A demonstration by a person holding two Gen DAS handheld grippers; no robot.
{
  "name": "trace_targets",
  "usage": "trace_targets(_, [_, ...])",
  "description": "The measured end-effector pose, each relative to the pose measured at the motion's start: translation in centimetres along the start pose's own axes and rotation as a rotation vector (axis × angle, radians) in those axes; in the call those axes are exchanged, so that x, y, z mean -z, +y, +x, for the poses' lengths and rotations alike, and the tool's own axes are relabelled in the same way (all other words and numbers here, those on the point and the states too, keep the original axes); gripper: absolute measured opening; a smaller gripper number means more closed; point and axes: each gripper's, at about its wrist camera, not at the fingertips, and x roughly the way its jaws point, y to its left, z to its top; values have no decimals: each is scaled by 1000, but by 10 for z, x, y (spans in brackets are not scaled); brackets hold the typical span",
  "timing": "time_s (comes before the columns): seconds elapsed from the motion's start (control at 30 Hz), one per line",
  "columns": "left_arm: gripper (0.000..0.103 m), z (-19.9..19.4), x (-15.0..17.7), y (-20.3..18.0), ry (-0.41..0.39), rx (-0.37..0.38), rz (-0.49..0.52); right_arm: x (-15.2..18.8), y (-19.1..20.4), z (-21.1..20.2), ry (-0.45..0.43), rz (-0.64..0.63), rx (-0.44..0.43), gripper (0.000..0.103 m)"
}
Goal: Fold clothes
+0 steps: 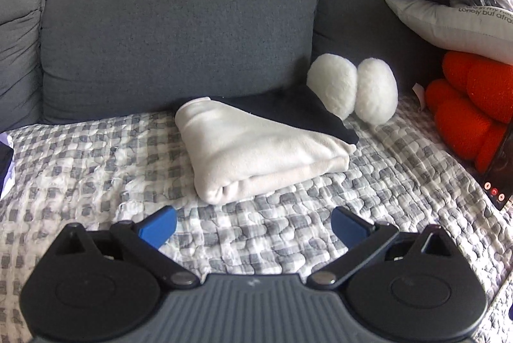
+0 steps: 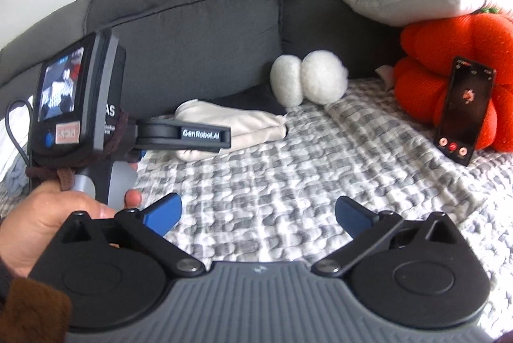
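Gaping wide, both sets of jaws held nothing.
The left gripper (image 1: pixel 253 226) and right gripper (image 2: pixel 258 216) hung over the checked quilt (image 1: pixel 96 170), short of the folded cream garment (image 1: pixel 256 147) against the grey sofa cushion (image 1: pixel 179 32).

We see the left gripper (image 1: pixel 253 226) spread wide above the checked quilt (image 1: pixel 96 157), just short of a folded cream garment (image 1: pixel 256 144) overlapping what may be dark clothing (image 1: pixel 288 105).

brown fuzzy sleeve (image 2: pixel 32 311); black grippers, blue fingertips (image 2: pixel 163 213).
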Motion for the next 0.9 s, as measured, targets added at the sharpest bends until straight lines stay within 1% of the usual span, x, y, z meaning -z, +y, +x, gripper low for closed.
trace_targets(0.17, [102, -1, 0, 7, -1, -10, -7, -2, 6, 3, 26, -4, -19, 103])
trace_targets(0.3, [102, -2, 0, 11, 0, -12, -18, -5, 7, 6, 31, 11, 9, 103])
trace_targets(0.47, [102, 1, 1, 18, -3, -10, -53, -7, 5, 15, 62, 40, 53, 103])
trace_targets(0.57, [102, 4, 0, 21, 16, -7, -62, -8, 6, 17, 62, 32, 56, 103])
trace_targets(0.63, [102, 4, 0, 22, 15, -6, -64, -9, 5, 16, 56, 30, 51, 103])
trace_targets(0.77, [102, 4, 1, 25, 5, -21, -79, -10, 6, 16, 53, 21, 52, 103])
trace_targets(0.9, [102, 4, 2, 27, -12, -52, -96, -10, 8, 16, 55, 15, 55, 103])
